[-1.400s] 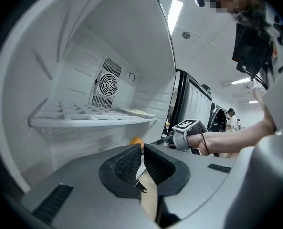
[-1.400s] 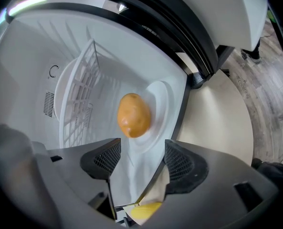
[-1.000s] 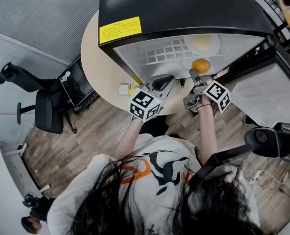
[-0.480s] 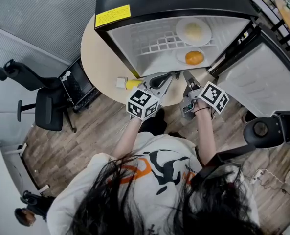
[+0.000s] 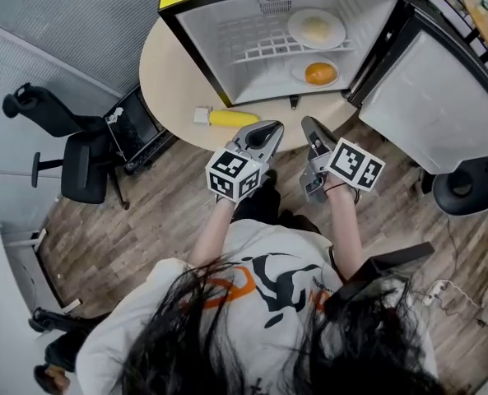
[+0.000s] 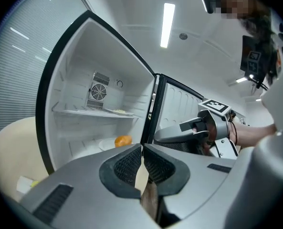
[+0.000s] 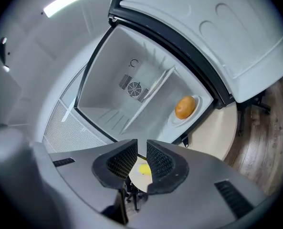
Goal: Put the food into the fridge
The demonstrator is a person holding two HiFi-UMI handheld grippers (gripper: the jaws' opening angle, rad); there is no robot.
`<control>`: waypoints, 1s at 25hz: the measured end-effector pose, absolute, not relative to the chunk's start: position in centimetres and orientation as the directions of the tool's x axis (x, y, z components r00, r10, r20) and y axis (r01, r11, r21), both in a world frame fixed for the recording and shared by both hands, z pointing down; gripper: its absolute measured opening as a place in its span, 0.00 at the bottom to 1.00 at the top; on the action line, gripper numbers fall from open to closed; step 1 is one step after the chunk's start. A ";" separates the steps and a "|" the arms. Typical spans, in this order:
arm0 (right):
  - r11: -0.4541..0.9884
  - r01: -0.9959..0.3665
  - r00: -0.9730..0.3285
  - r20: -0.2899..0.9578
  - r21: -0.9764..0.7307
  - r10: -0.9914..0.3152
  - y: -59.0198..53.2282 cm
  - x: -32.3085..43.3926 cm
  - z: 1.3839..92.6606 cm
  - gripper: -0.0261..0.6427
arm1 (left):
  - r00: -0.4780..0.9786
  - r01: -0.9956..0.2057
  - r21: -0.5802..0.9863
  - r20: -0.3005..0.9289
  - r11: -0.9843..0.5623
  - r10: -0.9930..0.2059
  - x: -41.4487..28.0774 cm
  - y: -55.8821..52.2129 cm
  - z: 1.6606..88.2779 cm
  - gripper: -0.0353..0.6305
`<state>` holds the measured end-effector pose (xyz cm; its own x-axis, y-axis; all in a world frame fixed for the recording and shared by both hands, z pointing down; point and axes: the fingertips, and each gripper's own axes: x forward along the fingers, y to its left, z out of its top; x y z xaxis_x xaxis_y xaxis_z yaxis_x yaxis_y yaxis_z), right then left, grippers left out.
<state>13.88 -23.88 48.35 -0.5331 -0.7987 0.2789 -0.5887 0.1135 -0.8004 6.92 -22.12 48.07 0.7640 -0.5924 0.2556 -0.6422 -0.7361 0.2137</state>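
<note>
The small fridge (image 5: pixel 219 52) stands open on a round table (image 5: pixel 165 72). An orange bun-like food (image 5: pixel 320 73) lies on a plate on the fridge floor, also in the left gripper view (image 6: pixel 123 140) and the right gripper view (image 7: pixel 184 107). A second plate (image 5: pixel 316 29) with pale food sits on the wire shelf. A yellow food item (image 5: pixel 233 118) lies on the table left of the fridge. My left gripper (image 5: pixel 272 127) (image 6: pixel 142 149) hangs shut and empty off the table's near edge. Beside it, my right gripper (image 5: pixel 309 123) (image 7: pixel 141 144) is closing, a narrow gap left, nothing between the pads.
The fridge door (image 5: pixel 425 81) swings out to the right. A small white object (image 5: pixel 201 115) lies by the yellow food. A black office chair (image 5: pixel 71 171) stands at the left, another chair base (image 5: pixel 470 192) at the right. Wooden floor lies below both grippers.
Both grippers have drawn back from the fridge opening to beyond the table's near edge. The right jaws have closed from wide to a narrow gap. The orange food stays on its plate.
</note>
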 end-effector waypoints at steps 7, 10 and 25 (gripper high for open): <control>0.179 -0.577 -0.579 0.245 -0.797 -0.778 -19.3 13.1 47.1 0.14 | 0.738 -0.672 0.226 0.283 -0.705 -0.613 6.3 -17.7 48.8 0.07; 0.203 -0.594 -0.590 0.249 -0.779 -0.768 -17.6 12.6 46.8 0.13 | 0.736 -0.673 0.215 0.281 -0.707 -0.616 6.2 -16.2 48.4 0.07; 0.233 -0.559 -0.605 0.200 -0.796 -0.771 -13.8 9.3 45.3 0.11 | 0.734 -0.676 0.176 0.253 -0.716 -0.631 2.8 -12.7 46.2 0.07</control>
<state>9.31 -13.79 45.27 -0.6050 -0.7707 0.1999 -0.5591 0.2326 -0.7958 2.79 -12.72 46.21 0.7337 -0.6308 0.2525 -0.6759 -0.7158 0.1757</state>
